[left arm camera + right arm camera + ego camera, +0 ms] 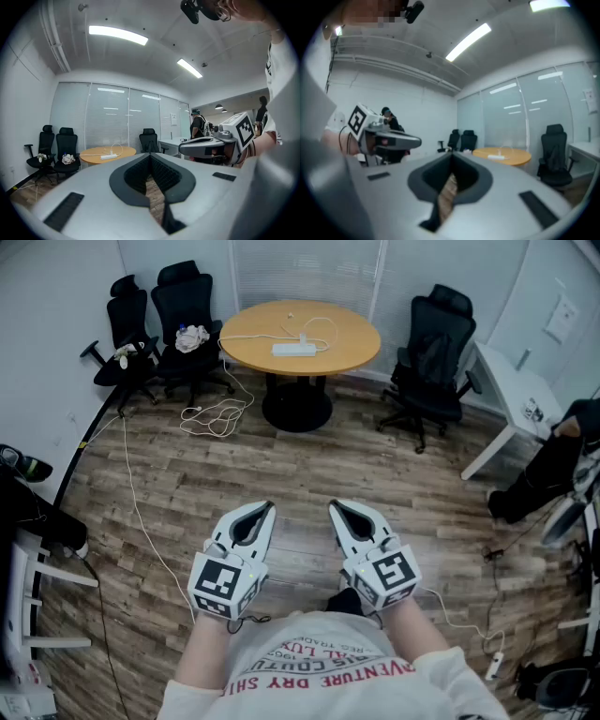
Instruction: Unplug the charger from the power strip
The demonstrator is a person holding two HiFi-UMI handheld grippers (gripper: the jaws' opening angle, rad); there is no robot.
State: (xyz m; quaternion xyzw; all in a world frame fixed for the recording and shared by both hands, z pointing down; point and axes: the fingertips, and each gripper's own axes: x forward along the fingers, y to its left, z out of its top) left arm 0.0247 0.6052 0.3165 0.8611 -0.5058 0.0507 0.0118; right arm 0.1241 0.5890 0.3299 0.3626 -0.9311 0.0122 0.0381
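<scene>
A white power strip (293, 349) lies on the round wooden table (347, 352) far across the room, with a white cable (319, 329) looping beside it. The charger plug itself is too small to make out. The strip also shows small in the left gripper view (108, 156) and in the right gripper view (497, 156). My left gripper (268, 507) and right gripper (334, 506) are held side by side close to my body, pointing level toward the table and far from it. Both have their jaws together with nothing between them.
Black office chairs stand left of the table, one holding a white cloth (192, 337); another chair (431, 362) is to its right. A white desk (516, 390) and a person (553, 465) are at the right. Loose cables (216, 413) lie on the wood floor.
</scene>
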